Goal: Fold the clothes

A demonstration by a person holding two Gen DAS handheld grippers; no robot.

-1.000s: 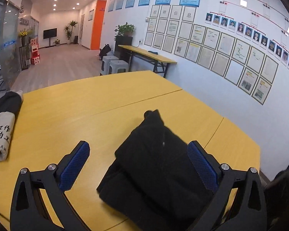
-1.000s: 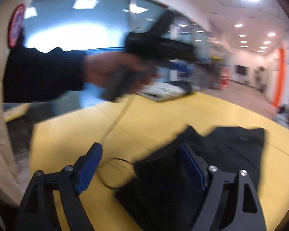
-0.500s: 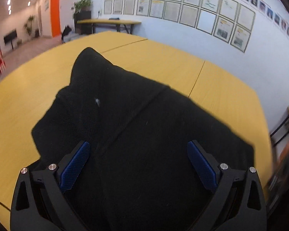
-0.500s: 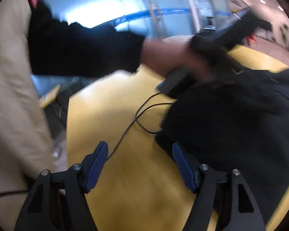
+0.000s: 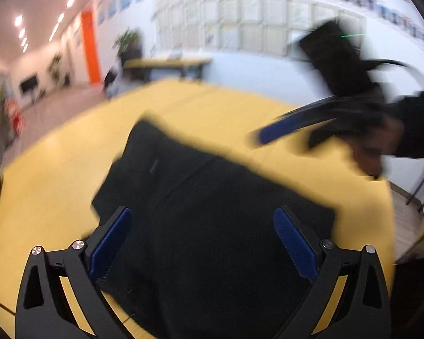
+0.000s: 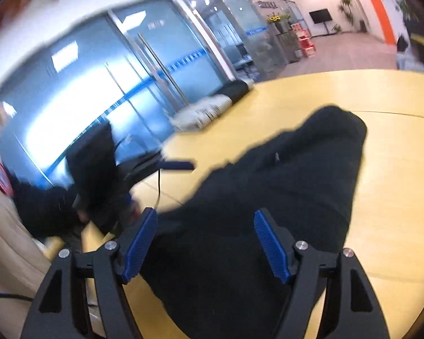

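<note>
A black garment [image 5: 200, 186] lies loosely folded on the yellow table [image 5: 56, 183]. My left gripper [image 5: 203, 214] hangs open just above its near part, with cloth showing between the fingers but not pinched. In the right wrist view the same garment [image 6: 296, 175] stretches away to the right. My right gripper [image 6: 205, 213] is over its near end, its jaws opening, with cloth beneath them and nothing gripped. Each view shows the other gripper blurred in a black-sleeved hand: a blue finger [image 5: 279, 130] at upper right, another finger [image 6: 178, 165] at left.
A pale folded garment [image 6: 203, 111] with dark print lies on the far side of the table [image 6: 395, 169]. A thin black cable [image 6: 158, 186] trails across the near corner. The person's beige coat [image 6: 2, 240] fills the left edge. Glass doors and a corridor lie beyond.
Both grippers have swept in over the black garment, which now fills more of each view. The right gripper swung from the bare table corner onto the cloth. Each view now catches the other hand, blurred.
</note>
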